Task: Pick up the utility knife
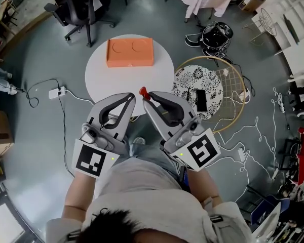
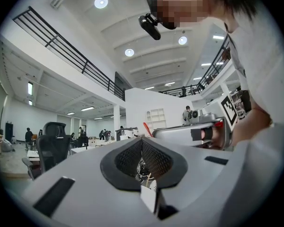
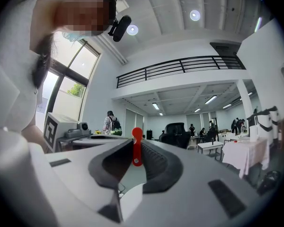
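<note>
A slim red utility knife sticks up from the tips of my right gripper, which is shut on it. In the right gripper view the knife stands upright between the closed dark pads, its rounded end above them. My left gripper is held just to the left of the right one, tips close together. Its jaws are shut with nothing between them. Both grippers are raised near the person's chest, above the near edge of the white round table. The knife's red tip also shows in the left gripper view.
An orange box lies on the far part of the table. A black office chair stands beyond it. To the right is a round wire-rimmed stool with a patterned top and a dark phone. Cables and a power strip lie on the floor.
</note>
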Available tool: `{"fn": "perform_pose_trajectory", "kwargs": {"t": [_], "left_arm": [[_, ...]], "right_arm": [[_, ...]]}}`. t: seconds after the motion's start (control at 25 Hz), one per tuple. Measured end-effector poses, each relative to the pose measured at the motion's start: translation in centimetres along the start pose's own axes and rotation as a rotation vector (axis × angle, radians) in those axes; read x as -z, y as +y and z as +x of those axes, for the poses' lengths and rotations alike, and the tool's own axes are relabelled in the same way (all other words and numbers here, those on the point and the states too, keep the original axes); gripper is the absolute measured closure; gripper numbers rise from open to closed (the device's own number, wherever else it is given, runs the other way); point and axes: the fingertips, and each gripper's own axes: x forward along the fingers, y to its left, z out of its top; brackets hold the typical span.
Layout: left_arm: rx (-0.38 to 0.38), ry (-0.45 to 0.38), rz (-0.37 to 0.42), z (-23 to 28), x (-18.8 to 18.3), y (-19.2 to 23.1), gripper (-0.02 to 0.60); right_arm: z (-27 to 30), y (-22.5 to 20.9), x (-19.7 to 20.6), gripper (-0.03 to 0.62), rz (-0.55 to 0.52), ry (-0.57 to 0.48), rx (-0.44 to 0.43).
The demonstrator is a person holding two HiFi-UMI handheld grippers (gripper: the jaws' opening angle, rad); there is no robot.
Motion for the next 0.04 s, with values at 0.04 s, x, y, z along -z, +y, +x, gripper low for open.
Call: {"fn": "perform_pose_trajectory", "kwargs": {"t": [0.04], "left_arm": [[0.001, -0.001, 0.003, 0.05, -0.14, -0.49, 0.571]], "right_arm": [[-0.47, 0.01, -0.11, 0.536, -0.001, -0.002, -0.001]]}}
